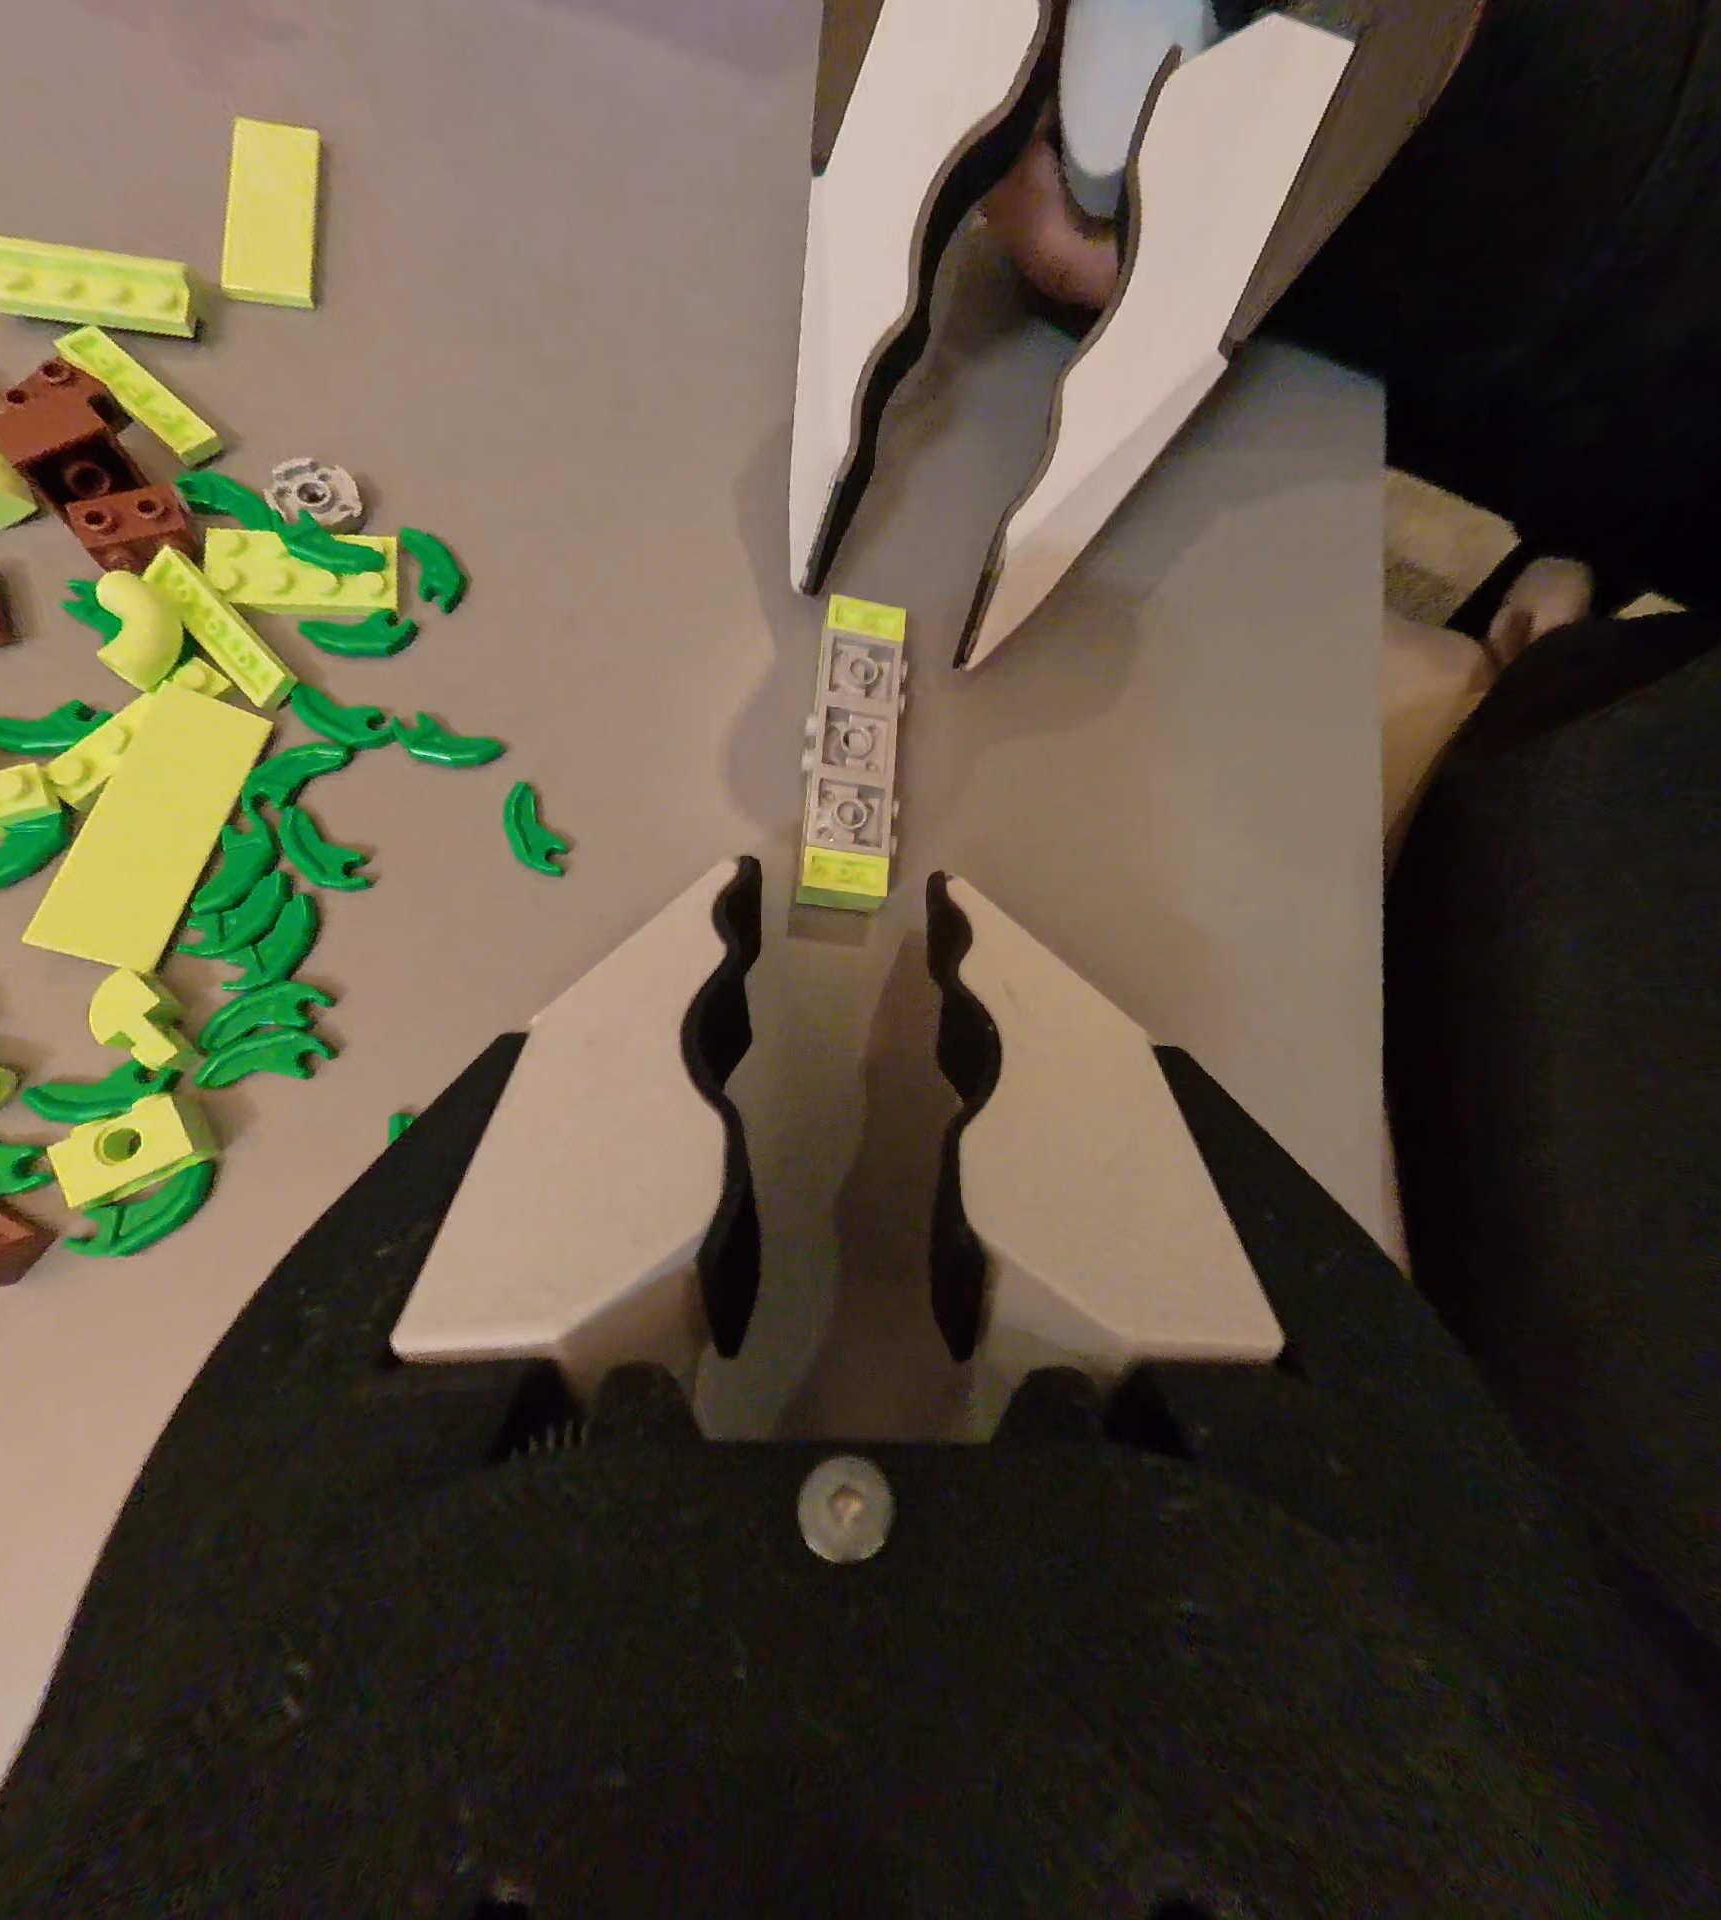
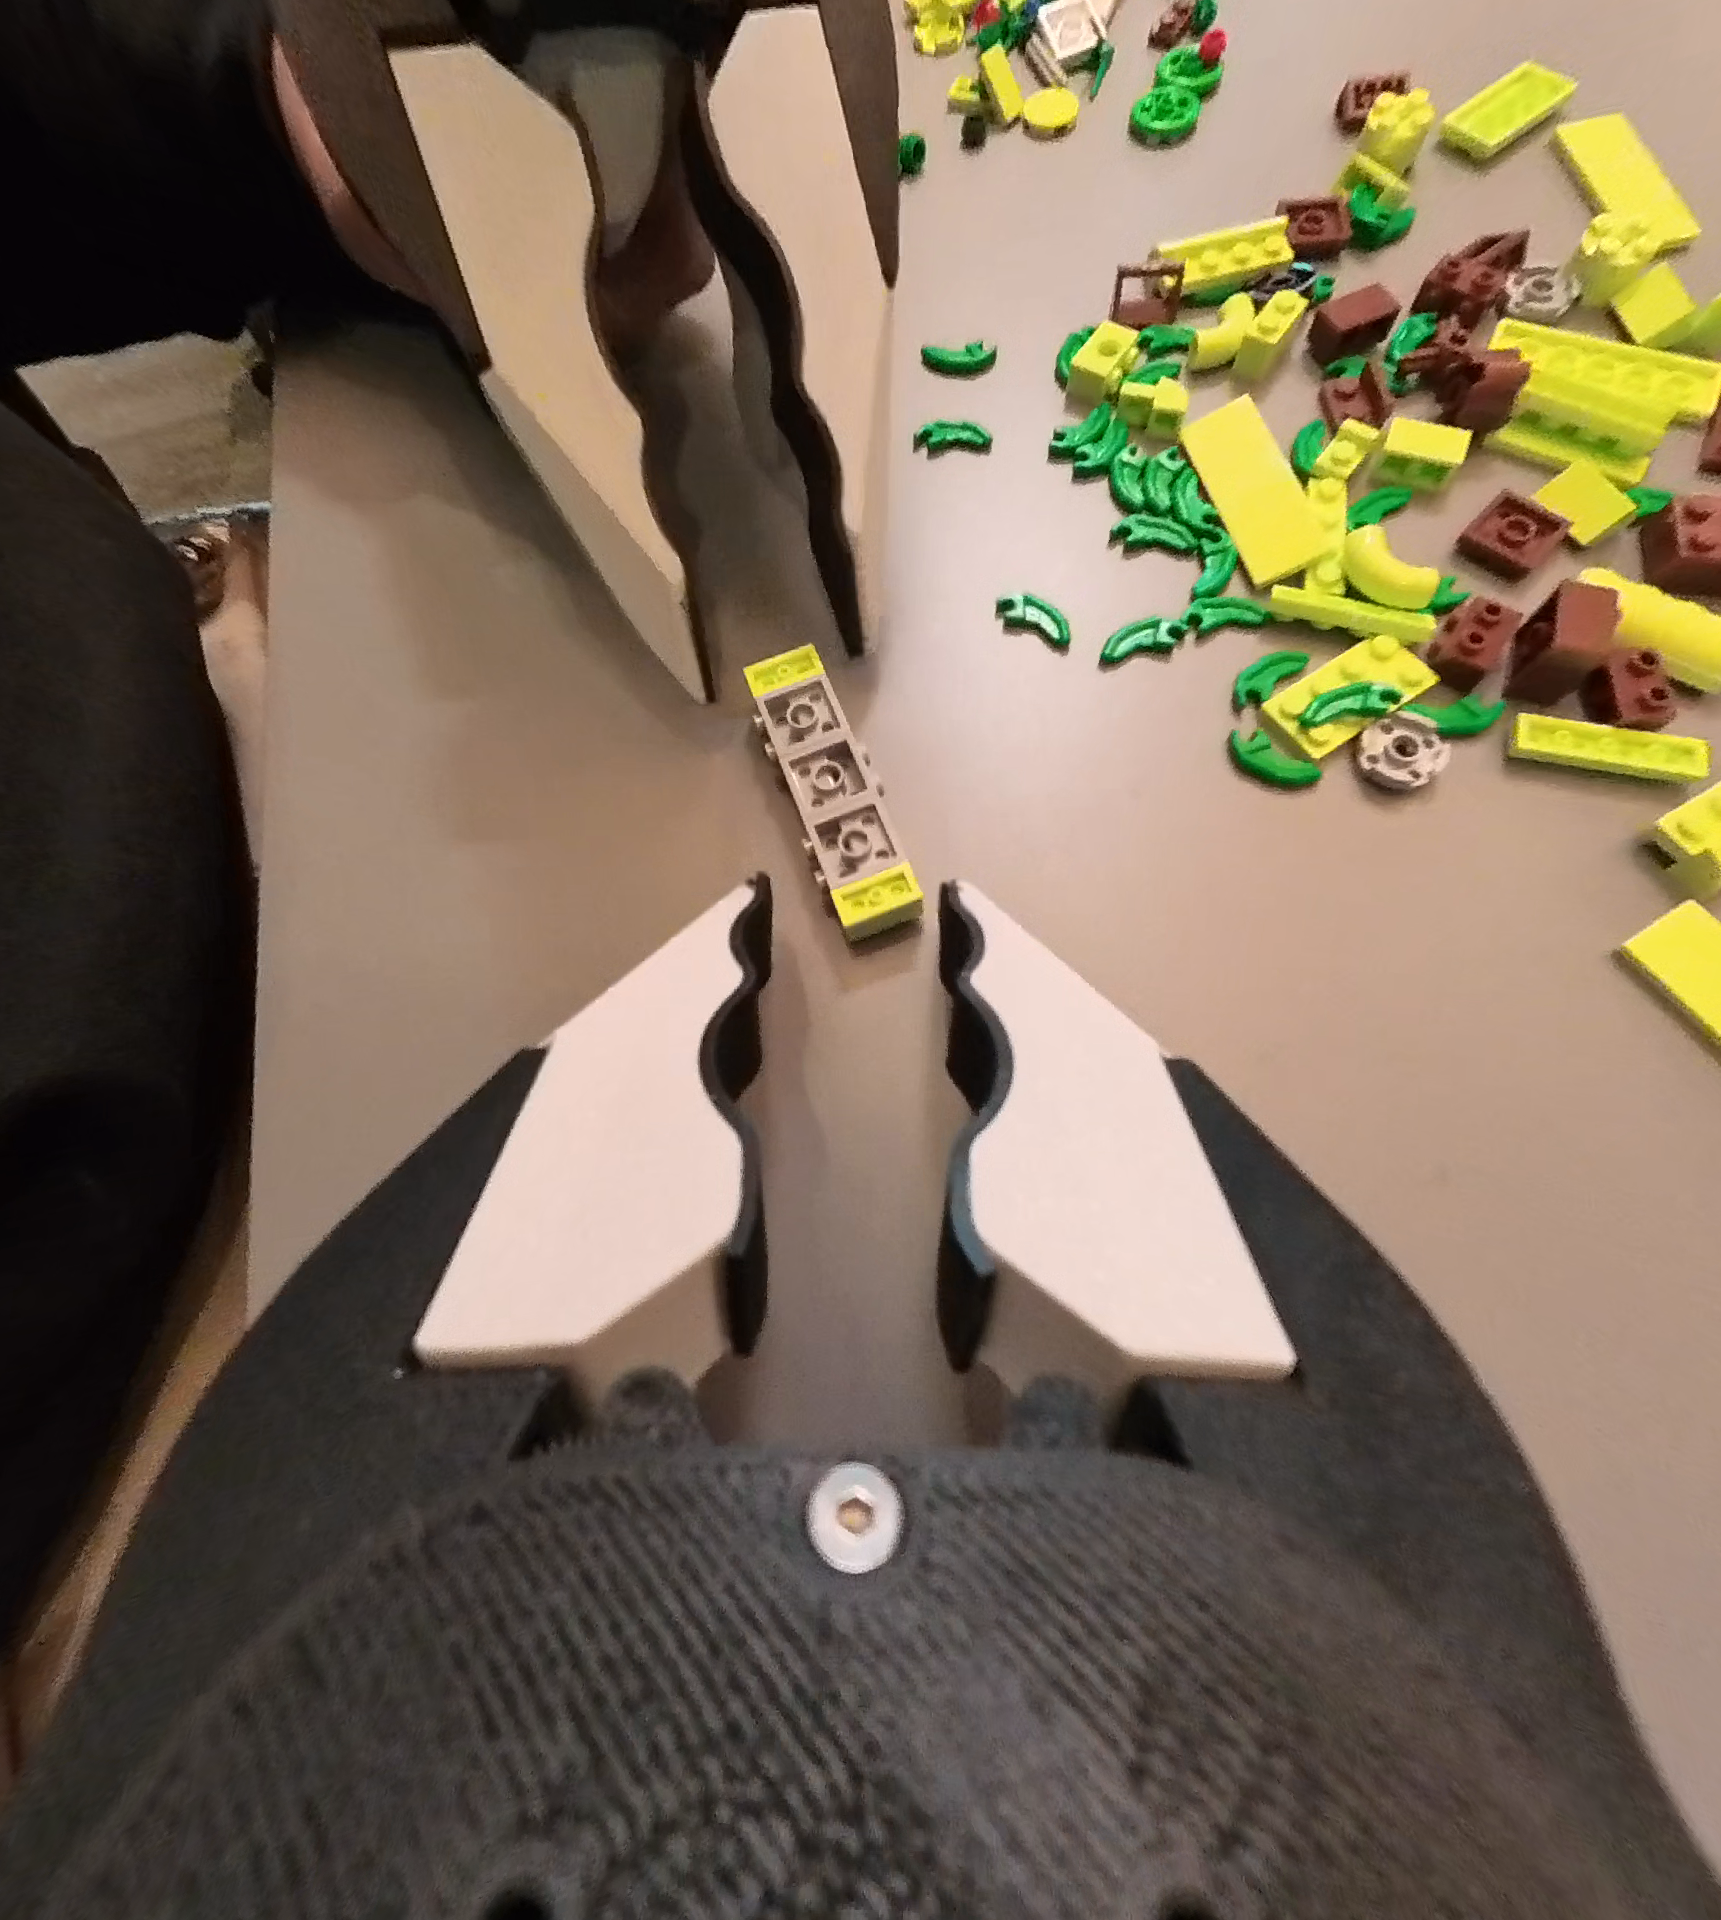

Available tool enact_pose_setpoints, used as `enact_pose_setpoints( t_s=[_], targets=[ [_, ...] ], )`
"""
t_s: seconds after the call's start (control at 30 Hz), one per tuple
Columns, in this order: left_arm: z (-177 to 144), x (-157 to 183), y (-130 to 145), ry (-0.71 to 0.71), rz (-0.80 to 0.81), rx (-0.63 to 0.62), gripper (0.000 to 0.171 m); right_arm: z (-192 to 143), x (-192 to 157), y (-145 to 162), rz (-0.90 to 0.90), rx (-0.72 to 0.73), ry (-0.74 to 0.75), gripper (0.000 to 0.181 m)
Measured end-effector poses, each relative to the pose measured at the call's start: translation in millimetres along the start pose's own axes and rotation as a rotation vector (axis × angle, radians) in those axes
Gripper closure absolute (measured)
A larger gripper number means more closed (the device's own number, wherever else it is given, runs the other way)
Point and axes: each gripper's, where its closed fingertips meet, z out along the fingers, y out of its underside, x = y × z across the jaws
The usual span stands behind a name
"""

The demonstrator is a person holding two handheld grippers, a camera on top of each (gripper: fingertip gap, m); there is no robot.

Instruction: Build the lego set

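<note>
judging by the table, the build is barely begun. only one small sub-assembly (image 1: 852, 753) exists: a row of three grey bricks on a lime-green plate whose ends show at both tips. it lies flat on the grey table (image 1: 575, 312), right between the two tools, touching neither.

the left gripper (image 1: 843, 883) has its jaws parted wide and grips nothing; its tips sit just beside the near end of the strip. the right gripper (image 2: 848, 894) is likewise spread and empty, facing the strip from the opposite end, tips just short of it.

nearly everything else remains loose. the parts pile (image 2: 1407, 468) off to one side holds lime tiles, brown plates and bricks, many green leaf pieces (image 1: 264, 914) and a round grey piece (image 1: 314, 494), none joined to the strip as far as i can tell. most of the set is still to be assembled.
</note>
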Motion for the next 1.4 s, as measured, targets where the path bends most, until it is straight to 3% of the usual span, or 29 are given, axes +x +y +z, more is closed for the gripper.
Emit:
enact_pose_setpoints(
  t_s=[0.43, 0.7, 1.27, 1.4],
  targets=[
    [2.4, -4.6, 1.9, 0.036, -0.080, -0.018, 0.149, 5.3, 3.3, 4.1, 0.023, -0.041, -0.003, 0.158],
    [7.0, -9.3, 0.7, -0.043, 0.008, -0.040, 0.156, 6.9, 7.0, 3.5, 0.028, -0.044, 0.011, 0.160],
    [6.1, -10.3, 0.0, -0.016, -0.028, -0.032, 0.156, 9.2, 8.2, 1.9, 0.020, -0.047, -0.011, 0.163],
    [7.5, -12.5, -0.6, -0.043, 0.024, -0.041, 0.156, 9.2, 8.7, 1.9, 0.024, -0.047, -0.009, 0.164]
  ],
)
